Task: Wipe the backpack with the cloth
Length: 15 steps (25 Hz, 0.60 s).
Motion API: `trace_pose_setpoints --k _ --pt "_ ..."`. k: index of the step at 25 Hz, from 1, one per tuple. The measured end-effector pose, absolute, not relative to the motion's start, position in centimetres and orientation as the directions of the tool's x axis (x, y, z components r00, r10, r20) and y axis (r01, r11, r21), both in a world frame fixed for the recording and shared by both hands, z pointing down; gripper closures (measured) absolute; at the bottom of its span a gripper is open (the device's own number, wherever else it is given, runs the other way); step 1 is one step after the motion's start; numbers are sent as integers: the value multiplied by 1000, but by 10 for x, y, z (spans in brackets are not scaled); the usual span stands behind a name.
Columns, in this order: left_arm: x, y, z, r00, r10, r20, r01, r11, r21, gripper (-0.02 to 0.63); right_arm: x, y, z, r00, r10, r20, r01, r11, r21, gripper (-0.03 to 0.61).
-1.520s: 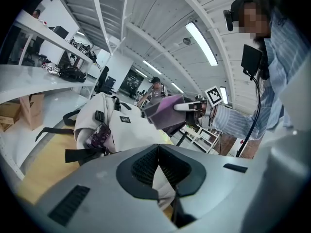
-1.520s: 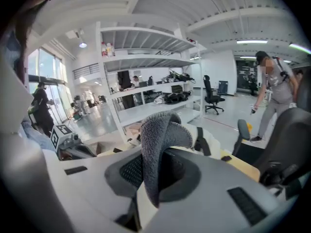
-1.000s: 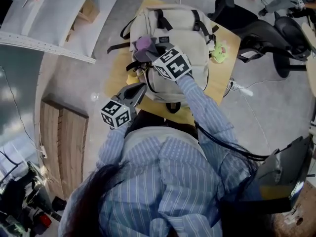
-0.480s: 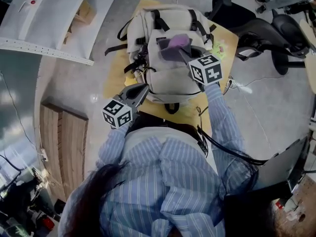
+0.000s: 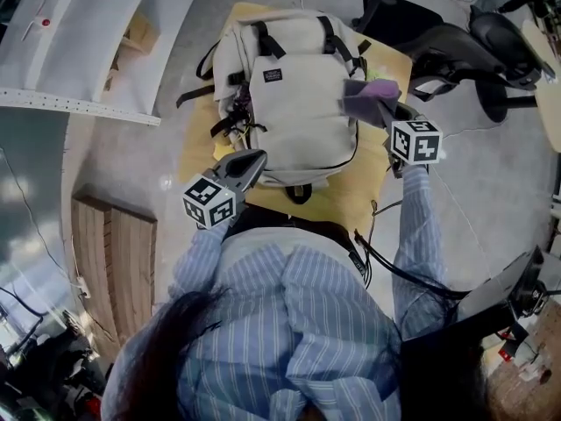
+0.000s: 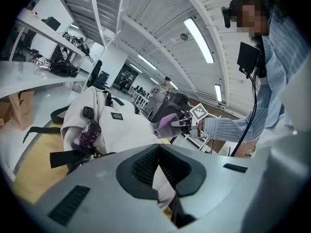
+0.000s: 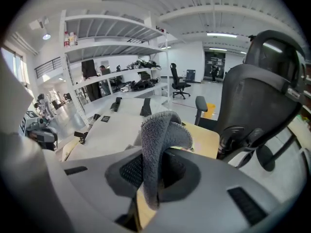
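Observation:
A beige backpack (image 5: 294, 95) lies flat on a yellow table (image 5: 342, 202). My right gripper (image 5: 388, 112) is shut on a grey-purple cloth (image 5: 368, 95) and holds it at the backpack's right edge, by the shoulder straps. In the right gripper view the cloth (image 7: 163, 130) loops up out of the jaws of that gripper (image 7: 155, 166), with the backpack (image 7: 109, 130) to the left. My left gripper (image 5: 254, 158) sits at the backpack's lower left corner. Its pads meet at the tip in the left gripper view (image 6: 158, 152), with beige backpack (image 6: 121, 127) fabric between them.
Black office chairs (image 5: 456, 46) stand just beyond the table's right side, one looming close in the right gripper view (image 7: 265, 86). A purple charm (image 6: 89, 136) hangs at the backpack's left side among black straps. A white shelf unit (image 5: 79, 51) runs along the left.
My right gripper has swept the cloth across the backpack from its upper left to its right edge. The left gripper has stayed at the lower left corner.

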<state>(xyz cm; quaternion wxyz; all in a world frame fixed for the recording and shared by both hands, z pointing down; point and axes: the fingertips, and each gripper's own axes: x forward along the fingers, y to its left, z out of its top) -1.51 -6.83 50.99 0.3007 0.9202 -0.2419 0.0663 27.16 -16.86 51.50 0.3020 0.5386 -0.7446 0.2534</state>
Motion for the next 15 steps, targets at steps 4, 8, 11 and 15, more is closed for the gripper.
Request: trace_pose_setpoints --k 4,8,11,15 --pt "-14 -70 509 872 -408 268 -488 -702 518 609 283 -156 518 -220 -634 742 -956 292 -34 537" --pt "-17 -72 509 868 -419 266 -495 -698 518 609 255 -157 493 -283 -635 719 -930 364 -44 537" --pt "-22 -74 511 862 -431 267 -505 -688 521 609 209 -175 458 -373 -654 658 -886 461 -44 537" --pt "-26 -72 513 854 -447 267 -518 -674 527 609 133 -206 427 -524 -631 572 -802 592 -81 537"
